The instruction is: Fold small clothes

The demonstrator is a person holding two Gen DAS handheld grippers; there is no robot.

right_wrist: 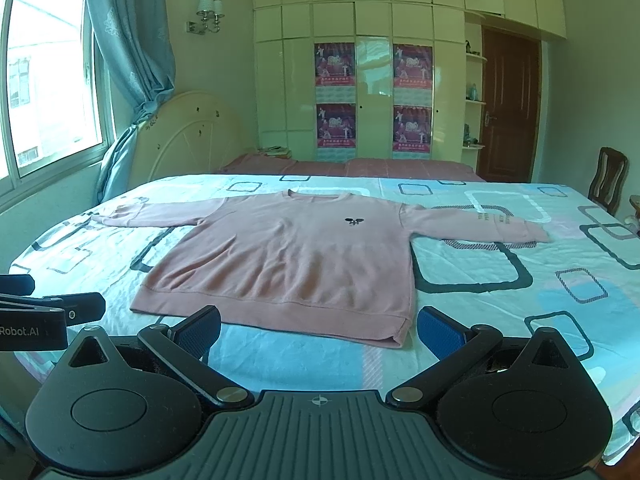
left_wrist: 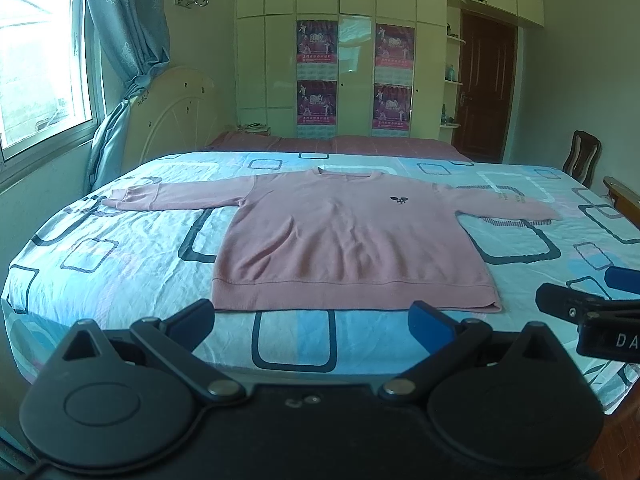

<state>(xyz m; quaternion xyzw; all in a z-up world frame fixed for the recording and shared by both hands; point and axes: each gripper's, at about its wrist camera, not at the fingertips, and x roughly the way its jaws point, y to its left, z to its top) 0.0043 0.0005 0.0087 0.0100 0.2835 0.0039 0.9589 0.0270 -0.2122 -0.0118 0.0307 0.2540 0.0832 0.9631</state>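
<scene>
A pink long-sleeved sweater [left_wrist: 340, 236] lies flat and face up on the bed, both sleeves spread out, hem toward me; it also shows in the right wrist view [right_wrist: 288, 256]. My left gripper [left_wrist: 312, 322] is open and empty, just short of the hem. My right gripper [right_wrist: 320, 326] is open and empty, near the hem's right corner. The right gripper shows at the right edge of the left wrist view [left_wrist: 580, 300]. The left gripper shows at the left edge of the right wrist view [right_wrist: 52, 300].
The bed sheet [left_wrist: 120, 256] is light blue with dark rounded rectangles. A headboard [left_wrist: 176, 108] and curtain [left_wrist: 124, 40] stand at the left, a wardrobe [left_wrist: 352, 60] and door [left_wrist: 486, 88] behind, a chair [left_wrist: 582, 160] at the right.
</scene>
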